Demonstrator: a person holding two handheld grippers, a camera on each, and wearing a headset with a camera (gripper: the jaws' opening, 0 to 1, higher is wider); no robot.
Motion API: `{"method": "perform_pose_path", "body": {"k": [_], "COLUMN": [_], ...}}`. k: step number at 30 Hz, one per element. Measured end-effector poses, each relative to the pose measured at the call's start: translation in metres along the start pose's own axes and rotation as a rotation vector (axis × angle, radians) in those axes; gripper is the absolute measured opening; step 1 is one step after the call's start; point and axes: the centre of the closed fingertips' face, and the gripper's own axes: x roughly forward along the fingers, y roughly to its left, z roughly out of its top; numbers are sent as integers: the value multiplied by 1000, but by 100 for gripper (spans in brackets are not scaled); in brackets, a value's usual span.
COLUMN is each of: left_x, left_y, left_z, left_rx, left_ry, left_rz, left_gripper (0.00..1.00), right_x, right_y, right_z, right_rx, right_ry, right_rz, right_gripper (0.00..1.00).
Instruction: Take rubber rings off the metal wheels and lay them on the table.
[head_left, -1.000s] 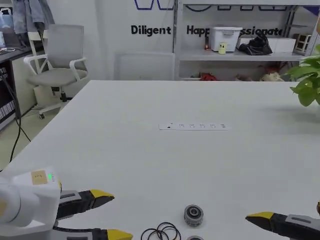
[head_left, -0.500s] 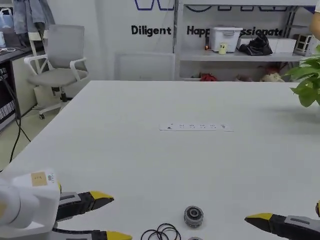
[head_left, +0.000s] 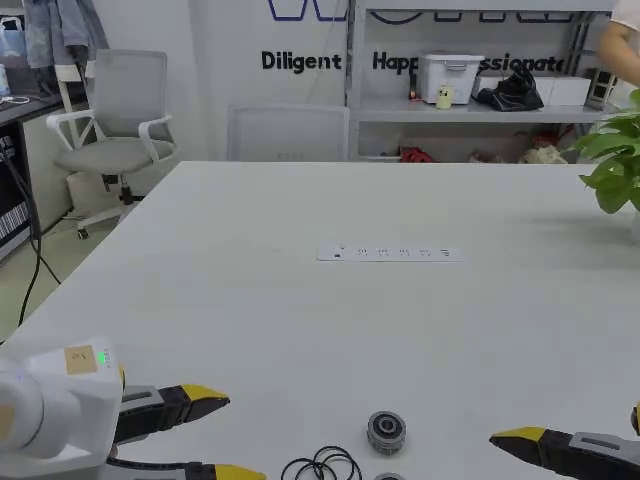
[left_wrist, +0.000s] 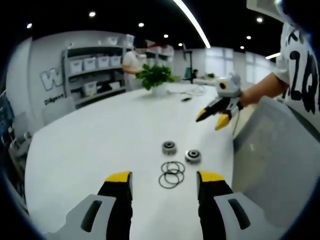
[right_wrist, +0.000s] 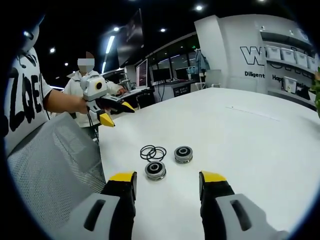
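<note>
White table (head_left: 300, 300): two metal wheels (right_wrist: 155, 170) lie just beside the loose rubber rings (right_wrist: 152, 152). Both wide open and empty, left gripper (left_wrist: 165, 177) and right gripper (right_wrist: 167, 176) flank those rings. Rings likely thin, light, stretchy; pinch at a wheel's rim.

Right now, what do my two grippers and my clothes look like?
The left gripper and right gripper match: black jaws with yellow tips, on grey slotted bases. You wear a white short-sleeved shirt with large black lettering.
</note>
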Motion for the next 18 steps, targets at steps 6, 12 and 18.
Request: {"method": "perform_pose_path", "body": {"k": [6,12,18], "left_x": [-1,-1,-3], "left_y": [1,1,0], "left_z": [0,-1,-1], "left_rx": [0,0,-2], "left_ry": [-1,3,6], "left_rz": [3,3,-3], "left_gripper": [53,53,53], "right_x": [0,0,0], "right_y": [0,1,5], "right_z": [0,0,6], "right_rx": [0,-1,12], "right_ry": [-1,0,-23], "right_rz": [-1,1,10], "right_gripper": [47,47,47]}}
